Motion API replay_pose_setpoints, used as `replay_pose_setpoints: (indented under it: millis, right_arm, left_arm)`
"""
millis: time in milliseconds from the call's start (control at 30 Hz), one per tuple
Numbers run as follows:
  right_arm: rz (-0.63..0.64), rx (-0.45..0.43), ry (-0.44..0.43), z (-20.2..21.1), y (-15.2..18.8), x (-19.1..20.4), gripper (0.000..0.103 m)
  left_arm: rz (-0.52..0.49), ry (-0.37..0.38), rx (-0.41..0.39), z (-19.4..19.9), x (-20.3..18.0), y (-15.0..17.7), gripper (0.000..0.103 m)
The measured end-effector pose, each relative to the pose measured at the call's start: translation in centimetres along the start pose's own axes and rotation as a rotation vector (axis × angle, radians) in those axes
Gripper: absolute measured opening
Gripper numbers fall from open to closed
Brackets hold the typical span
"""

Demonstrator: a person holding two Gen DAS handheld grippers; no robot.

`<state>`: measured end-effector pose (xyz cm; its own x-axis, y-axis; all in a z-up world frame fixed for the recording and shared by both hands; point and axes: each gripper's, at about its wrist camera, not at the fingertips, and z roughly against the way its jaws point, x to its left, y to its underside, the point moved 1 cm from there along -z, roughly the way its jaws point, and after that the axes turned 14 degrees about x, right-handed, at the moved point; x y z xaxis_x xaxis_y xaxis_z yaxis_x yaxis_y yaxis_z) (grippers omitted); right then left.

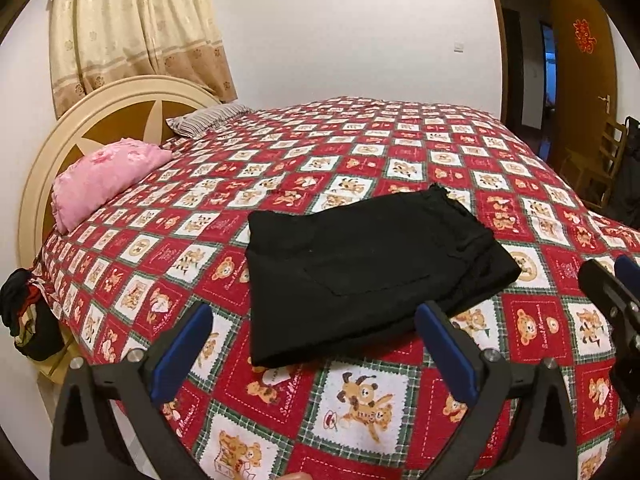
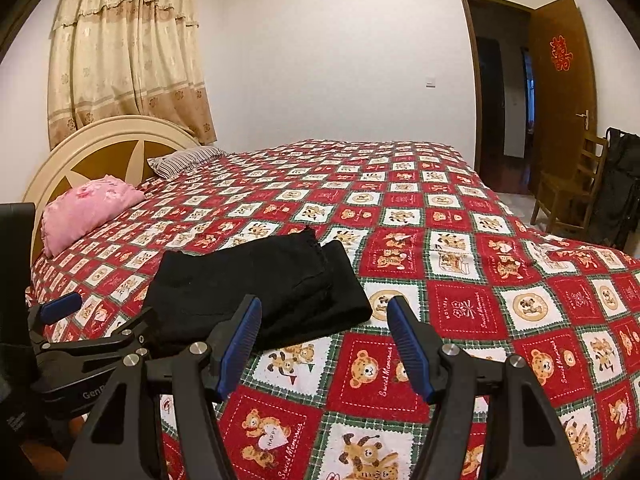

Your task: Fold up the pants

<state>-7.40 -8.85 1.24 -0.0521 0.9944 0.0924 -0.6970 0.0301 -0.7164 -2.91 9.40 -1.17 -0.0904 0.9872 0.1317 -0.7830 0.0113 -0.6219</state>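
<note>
The black pants [image 1: 360, 276] are seen on the red bear-print bedspread [image 1: 360, 408], near the front edge of the bed, already laid in a compact rectangle of several layers. A patch pocket can be made out on the top layer.

The left gripper [image 1: 316, 344] is held just before the near edge of the bundle with its jaws spread wide and nothing between them. The right gripper [image 2: 324, 340] is held beside the bundle's right corner, also spread apart and empty.

The cloth is judged to be soft and limp, rather light, and not slippery on the quilted cover. The stacked layers can probably slide apart if only the top one is pinched. A hold at the thick folded edge, with all layers taken together, is judged safest.

On the bedspread the words "Sweet Memories" and "HAPPY" can be read. A red double-happiness sign [image 2: 561, 54] is fixed on the door [image 2: 560, 120]. On the left gripper's body, in the right view, only "Gen" is legible.
</note>
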Motion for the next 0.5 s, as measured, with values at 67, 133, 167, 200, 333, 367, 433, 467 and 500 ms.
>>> replay_pose_setpoints:
  millis: [67, 133, 167, 200, 333, 367, 433, 467, 500]
  right_arm:
    - [-0.001, -0.005, -0.001, 0.14, -0.05, -0.03, 0.067]
    - [0.000, -0.009, 0.002, 0.25, -0.16, 0.01, 0.067]
    - [0.001, -0.012, 0.005, 0.30, -0.20, 0.06, 0.067]
    - [0.001, -0.013, 0.007, 0.30, -0.28, 0.08, 0.067]
    - [0.000, -0.008, 0.013, 0.15, -0.62, 0.06, 0.067]
    - [-0.001, -0.009, 0.015, 0.14, -0.67, 0.06, 0.067]
    - [-0.001, -0.007, 0.016, 0.15, -0.64, 0.06, 0.067]
    - [-0.002, -0.007, 0.015, 0.15, -0.64, 0.05, 0.067]
    - [-0.002, -0.007, 0.014, 0.13, -0.66, 0.03, 0.067]
  left_arm:
    - [0.000, 0.002, 0.001, -0.01, -0.13, -0.06, 0.103]
    - [-0.001, 0.000, 0.001, 0.01, -0.15, -0.05, 0.103]
    - [-0.001, -0.001, 0.000, 0.00, -0.14, -0.05, 0.103]
    - [-0.002, -0.004, -0.001, 0.02, -0.19, -0.10, 0.103]
    - [-0.007, -0.005, 0.000, 0.03, -0.44, -0.19, 0.103]
    - [-0.007, -0.004, 0.001, 0.01, -0.44, -0.21, 0.103]
    - [-0.005, -0.002, 0.004, -0.07, -0.40, -0.29, 0.103]
    - [-0.002, -0.005, 0.005, -0.12, -0.38, -0.34, 0.103]
    - [-0.001, -0.008, 0.005, -0.13, -0.41, -0.38, 0.103]
